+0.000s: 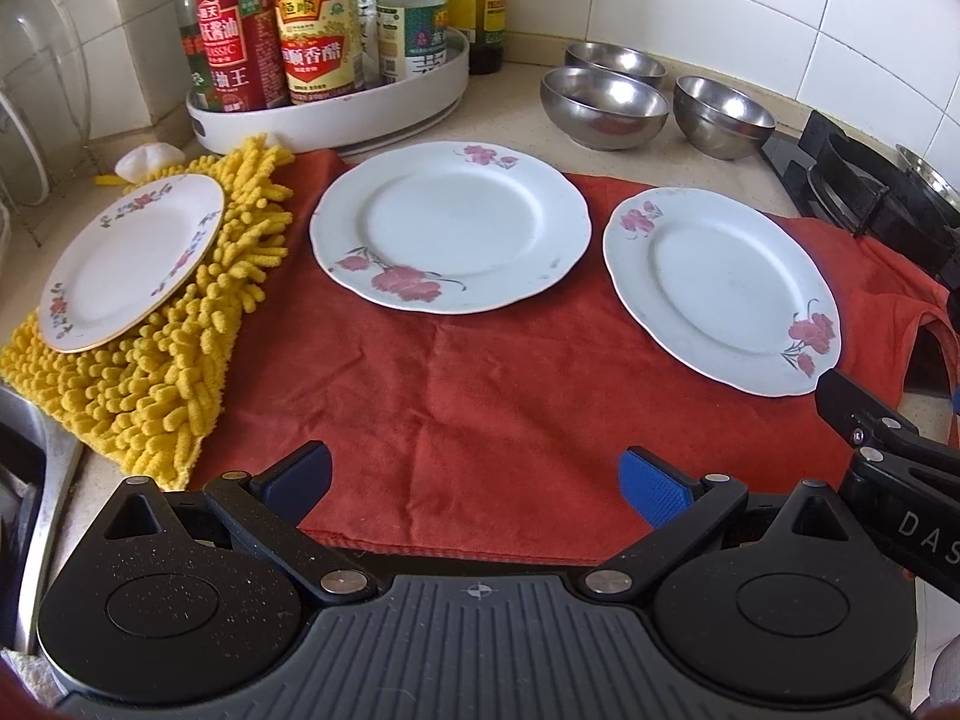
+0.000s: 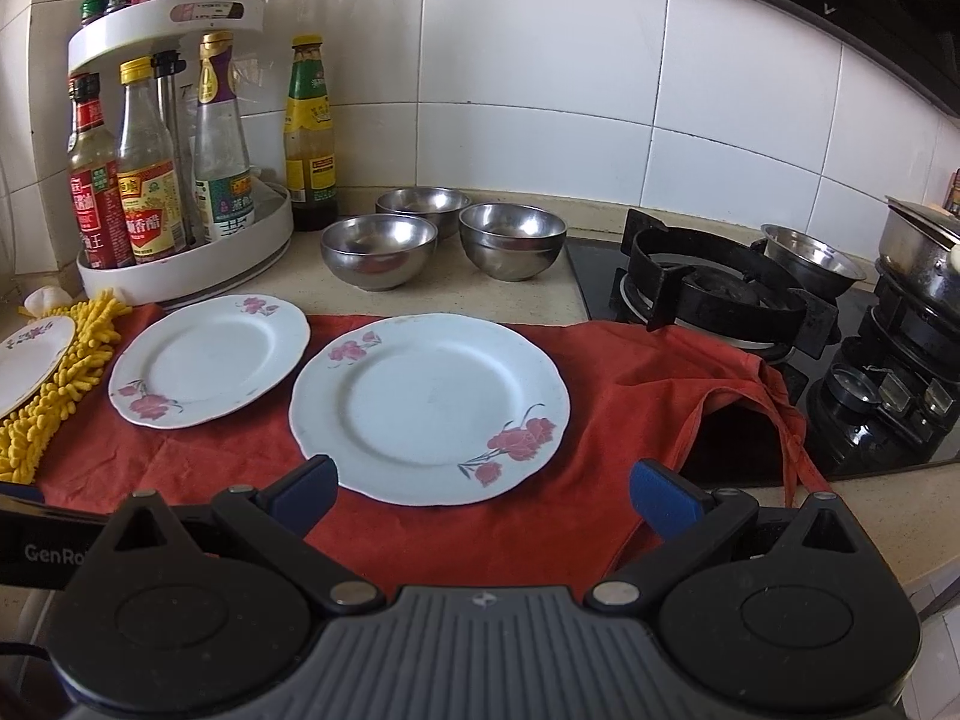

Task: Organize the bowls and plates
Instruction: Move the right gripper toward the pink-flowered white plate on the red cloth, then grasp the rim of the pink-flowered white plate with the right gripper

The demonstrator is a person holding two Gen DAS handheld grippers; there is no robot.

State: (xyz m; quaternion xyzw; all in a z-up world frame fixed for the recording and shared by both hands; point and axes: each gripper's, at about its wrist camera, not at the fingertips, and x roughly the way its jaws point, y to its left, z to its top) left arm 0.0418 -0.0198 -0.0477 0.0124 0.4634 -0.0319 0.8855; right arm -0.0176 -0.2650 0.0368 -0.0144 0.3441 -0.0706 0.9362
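Your left tool [image 1: 474, 480] hangs low over the near edge of the red cloth [image 1: 456, 420], its blue pads spread wide with nothing between them. Your right tool [image 2: 480, 495] is likewise spread and bare, its left pad just short of the near rim of the right plate [image 2: 429, 408]. In the left wrist view, part of your right tool pokes in at the right edge, close beside that same plate.

Three flowered plates lie flat and apart from each other. The middle plate [image 1: 450, 225] and the right plate sit on the red cloth with a strip of cloth showing between them. The small plate [image 1: 129, 261] rests on the yellow chenille mat [image 1: 180, 384] at the left. Bare cloth lies between your left tool and the middle plate.

Three steel bowls [image 2: 378, 252] stand upright in a close cluster on the desk [image 2: 456, 300] behind the plates, near the tiled wall. To their left is a white turntable rack [image 2: 186, 270] loaded with sauce bottles, with one more bottle [image 2: 309, 138] beside it. To the right, the gas stove [image 2: 714, 294] borders the cloth, whose corner drapes against the burner grate; a steel pot [image 2: 918, 252] sits on the far burner.
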